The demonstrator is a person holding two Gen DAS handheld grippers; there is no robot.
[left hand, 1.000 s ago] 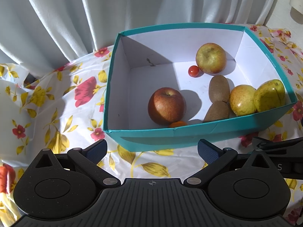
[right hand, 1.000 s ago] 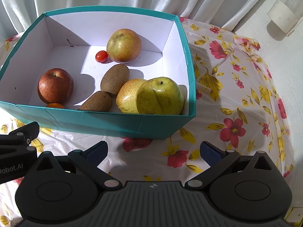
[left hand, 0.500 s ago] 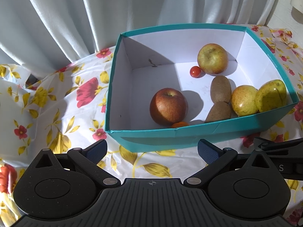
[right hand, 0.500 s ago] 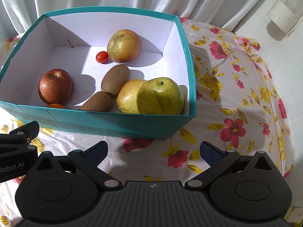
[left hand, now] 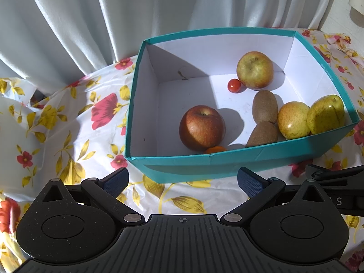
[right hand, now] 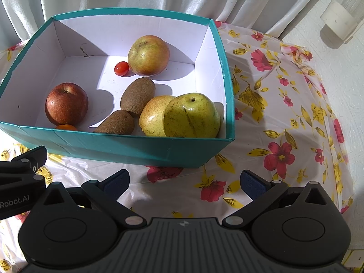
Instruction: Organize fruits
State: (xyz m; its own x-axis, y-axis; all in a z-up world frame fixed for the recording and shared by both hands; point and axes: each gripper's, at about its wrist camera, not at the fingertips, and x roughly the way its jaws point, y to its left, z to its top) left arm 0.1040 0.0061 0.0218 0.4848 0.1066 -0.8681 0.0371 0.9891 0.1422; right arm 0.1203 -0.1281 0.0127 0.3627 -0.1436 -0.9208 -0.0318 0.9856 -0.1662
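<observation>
A teal box (left hand: 173, 166) (right hand: 136, 145) with white inside stands on a floral tablecloth. It holds a red apple (left hand: 202, 127) (right hand: 66, 103), a yellow-green apple (left hand: 254, 70) (right hand: 148, 55), a cherry tomato (left hand: 234, 85) (right hand: 121, 68), two kiwis (left hand: 265, 107) (right hand: 137, 96), a yellow pear (left hand: 293, 119) (right hand: 152, 116), a green pear (left hand: 325, 114) (right hand: 191, 115) and a small orange fruit (left hand: 215, 149) (right hand: 66, 127) half hidden by the near wall. My left gripper (left hand: 183, 179) is open and empty, in front of the box. My right gripper (right hand: 184, 179) is open and empty near the box's front right corner.
White curtains (left hand: 91, 18) hang behind the table. The tablecloth (right hand: 284, 118) drops off at the right, beside a white wall with a fitting (right hand: 339, 20). Each gripper's edge shows in the other's view.
The left wrist view has shifted slightly, so the box sits a little further right and lower. The right gripper and the fruits have barely moved.
</observation>
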